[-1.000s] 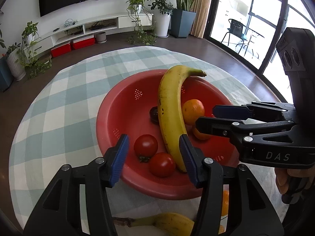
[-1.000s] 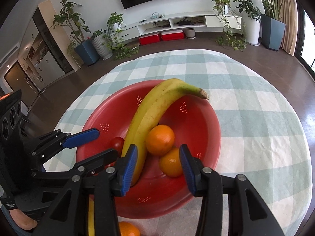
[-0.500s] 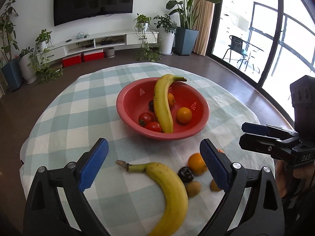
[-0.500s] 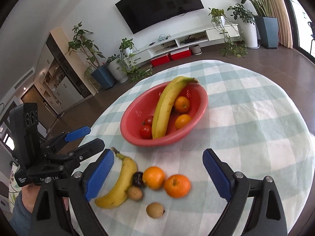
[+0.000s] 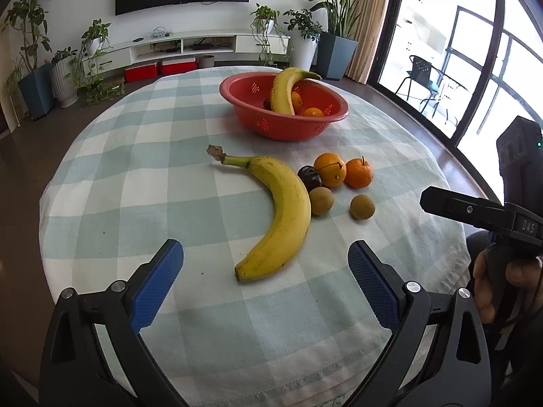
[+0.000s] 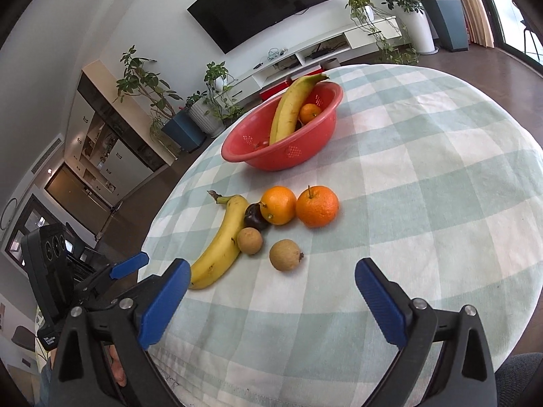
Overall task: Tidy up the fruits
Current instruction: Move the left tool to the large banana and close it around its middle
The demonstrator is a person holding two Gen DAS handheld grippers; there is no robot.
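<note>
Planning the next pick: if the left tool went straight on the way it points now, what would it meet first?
Probably the loose banana on the checked cloth; its near tip lies between the left tool's opening jaws, which hold nothing. Depth is uncertain.

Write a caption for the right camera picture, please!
Open right gripper facing banana, oranges and red bowl.

Tablecloth [image 5: 142,183]: woven cloth, matt, pale green-and-white check, stitched hem. Colander bowl [image 5: 292,125]: red plastic, smooth, slight sheen, perforated walls. Loose banana [image 5: 281,217]: smooth, speckled peel with a dry, rough stem. Oranges [image 5: 330,169]: dimpled, glossy rind. Gripper pads [image 5: 159,288]: blue, finely textured; black matt plastic frames, metal screws.
</note>
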